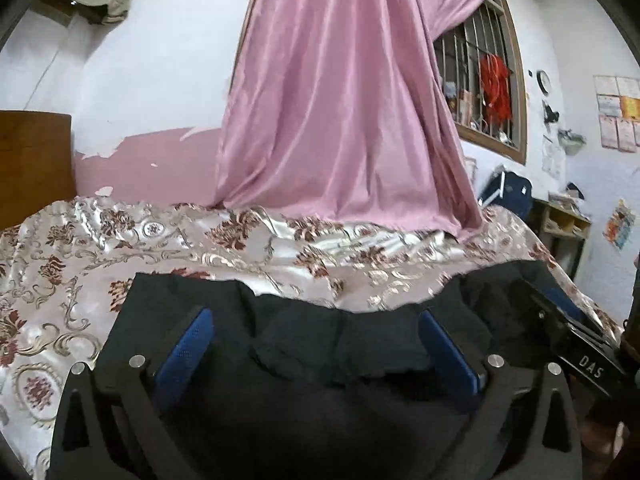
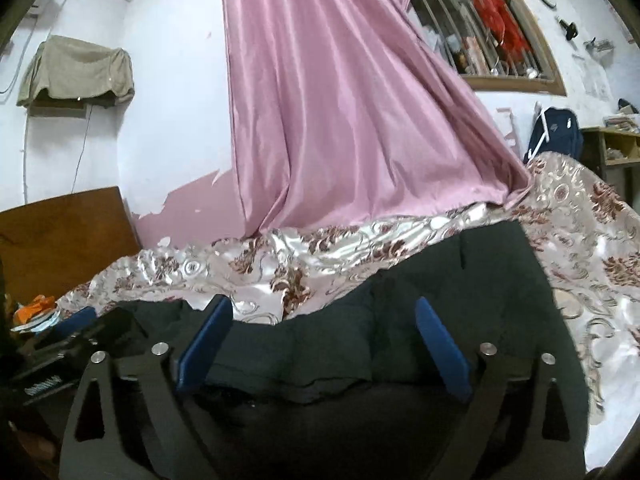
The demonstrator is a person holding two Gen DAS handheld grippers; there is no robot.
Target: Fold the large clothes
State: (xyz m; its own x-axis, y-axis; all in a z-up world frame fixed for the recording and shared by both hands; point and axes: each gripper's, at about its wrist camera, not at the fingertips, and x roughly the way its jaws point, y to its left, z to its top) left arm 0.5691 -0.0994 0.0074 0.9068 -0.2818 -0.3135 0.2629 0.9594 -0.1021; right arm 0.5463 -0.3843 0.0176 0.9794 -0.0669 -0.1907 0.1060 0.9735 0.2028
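Note:
A large black garment [image 1: 328, 332] lies on the floral bedspread [image 1: 72, 248], its far edge wavy and partly folded. My left gripper [image 1: 316, 320] is open just above it, blue pads [image 1: 186, 344] wide apart with black cloth between them. The right gripper's body shows at the right of the left wrist view [image 1: 576, 336]. In the right wrist view the same garment [image 2: 440, 280] spreads under my right gripper [image 2: 324, 316], which is open with its blue pads [image 2: 440, 344] apart over the cloth. The left gripper's body shows at the left [image 2: 76, 340].
A pink curtain [image 1: 340, 120] hangs down onto the bed's far side. A wooden headboard [image 1: 32, 164] stands at the left. A barred window [image 1: 484, 92], a blue bag [image 1: 508, 192] and a shelf [image 1: 564, 224] are at the right.

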